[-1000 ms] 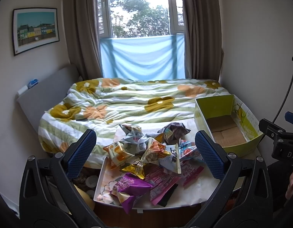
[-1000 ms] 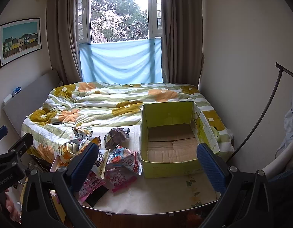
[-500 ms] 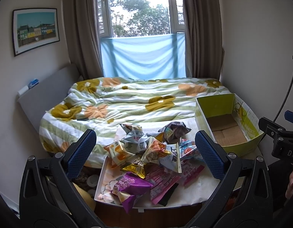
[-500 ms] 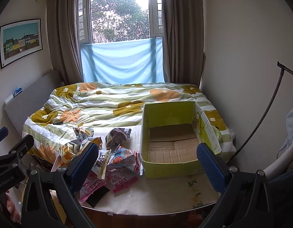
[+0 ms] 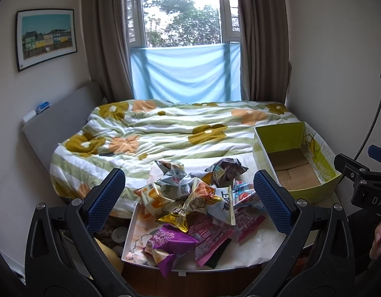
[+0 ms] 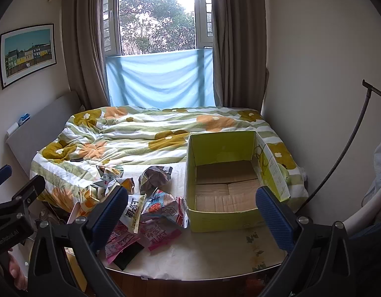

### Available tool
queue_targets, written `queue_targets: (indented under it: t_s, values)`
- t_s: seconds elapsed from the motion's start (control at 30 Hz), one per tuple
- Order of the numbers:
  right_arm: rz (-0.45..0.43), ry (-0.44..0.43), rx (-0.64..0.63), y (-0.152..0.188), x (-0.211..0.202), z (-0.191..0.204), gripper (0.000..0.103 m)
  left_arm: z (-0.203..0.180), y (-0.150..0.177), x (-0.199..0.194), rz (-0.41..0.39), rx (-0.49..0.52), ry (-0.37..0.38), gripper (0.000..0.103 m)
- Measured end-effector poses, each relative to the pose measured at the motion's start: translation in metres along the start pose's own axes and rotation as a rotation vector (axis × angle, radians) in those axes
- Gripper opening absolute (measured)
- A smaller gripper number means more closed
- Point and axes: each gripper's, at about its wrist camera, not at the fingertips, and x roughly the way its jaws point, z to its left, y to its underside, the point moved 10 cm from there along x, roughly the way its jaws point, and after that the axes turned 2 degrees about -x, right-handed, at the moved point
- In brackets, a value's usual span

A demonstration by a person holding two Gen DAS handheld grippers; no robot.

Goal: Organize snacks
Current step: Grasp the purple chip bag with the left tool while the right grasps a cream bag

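Observation:
A pile of snack packets (image 5: 197,198) lies on a white table (image 5: 254,247) at the foot of the bed; it also shows in the right wrist view (image 6: 141,203). A purple packet (image 5: 168,245) lies nearest. An open green cardboard box (image 6: 225,183), empty, stands right of the pile, and shows in the left wrist view (image 5: 296,163). My left gripper (image 5: 189,198) is open and empty, held back from the pile. My right gripper (image 6: 190,212) is open and empty, in front of the box.
A bed with a flowered green quilt (image 5: 165,128) fills the room behind the table. A grey headboard (image 5: 61,121) is at the left, a window with curtains at the back. A black curved stand (image 6: 343,148) leans by the right wall.
Both views have shifted very slightly; the grippers stay open and nothing on the table has moved.

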Motion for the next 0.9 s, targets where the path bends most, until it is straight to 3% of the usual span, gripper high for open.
queue_targets:
  t_s: [0.23,0.43,0.77,0.9]
  values:
    - [0.006,-0.014,-0.002,0.002,0.003,0.003,0.103,0.002,0.001,0.003,0.018,-0.017,-0.001,0.102]
    - [0.049,-0.051,-0.016,0.010,0.016,0.003,0.103,0.009,0.015,0.011,0.079,-0.044,0.004,0.102]
    - [0.164,-0.204,-0.073,0.051,0.069,0.026,0.103,0.042,0.095,0.043,0.272,-0.083,-0.075,0.102]
    - [0.222,-0.252,-0.086,0.071,0.095,0.046,0.103,0.056,0.127,0.066,0.353,-0.092,-0.052,0.102]
